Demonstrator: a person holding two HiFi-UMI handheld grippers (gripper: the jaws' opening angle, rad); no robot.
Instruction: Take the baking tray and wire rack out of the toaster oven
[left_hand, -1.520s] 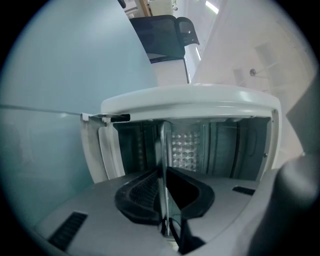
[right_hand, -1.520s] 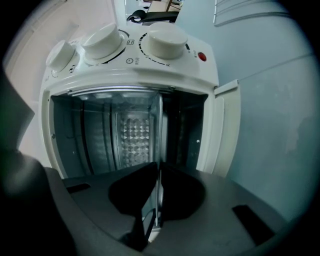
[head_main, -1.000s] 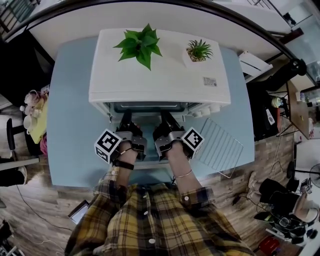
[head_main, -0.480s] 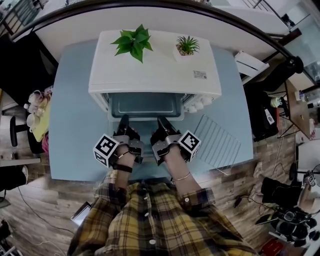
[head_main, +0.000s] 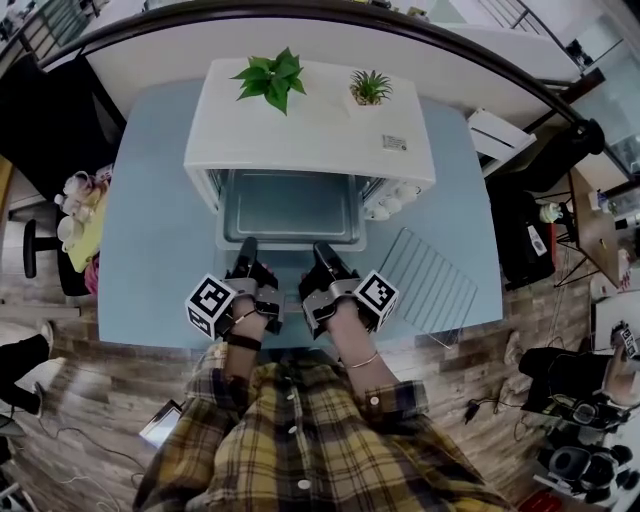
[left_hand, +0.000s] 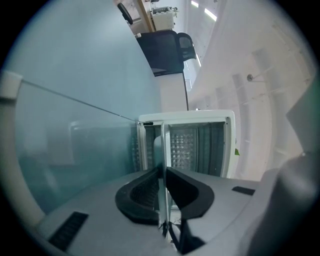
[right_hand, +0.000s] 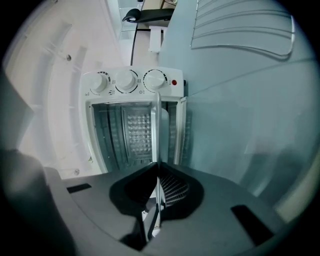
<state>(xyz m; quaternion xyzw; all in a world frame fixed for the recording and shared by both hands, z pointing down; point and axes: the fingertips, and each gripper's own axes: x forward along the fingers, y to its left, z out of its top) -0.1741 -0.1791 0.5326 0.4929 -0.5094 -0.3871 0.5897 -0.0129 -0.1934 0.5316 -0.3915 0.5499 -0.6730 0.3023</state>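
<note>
Though unreadable, small label (head_main: 393, 143) atop toaster oven (head_main: 310, 120)

My left tool (head_main: 245, 246) and my right tool (head_main: 322, 250) each pinch the near edge of the baking tray (head_main: 290, 205). The tray sticks far out of the white toaster oven (head_main: 310, 135) on the blue worktop (head_main: 150, 230). The wire rack (head_main: 430, 280) lies flat on the worktop to the right. A leafy plant (head_main: 270, 78) and a spiky plant (head_main: 370, 87) stand on the oven.
</note>
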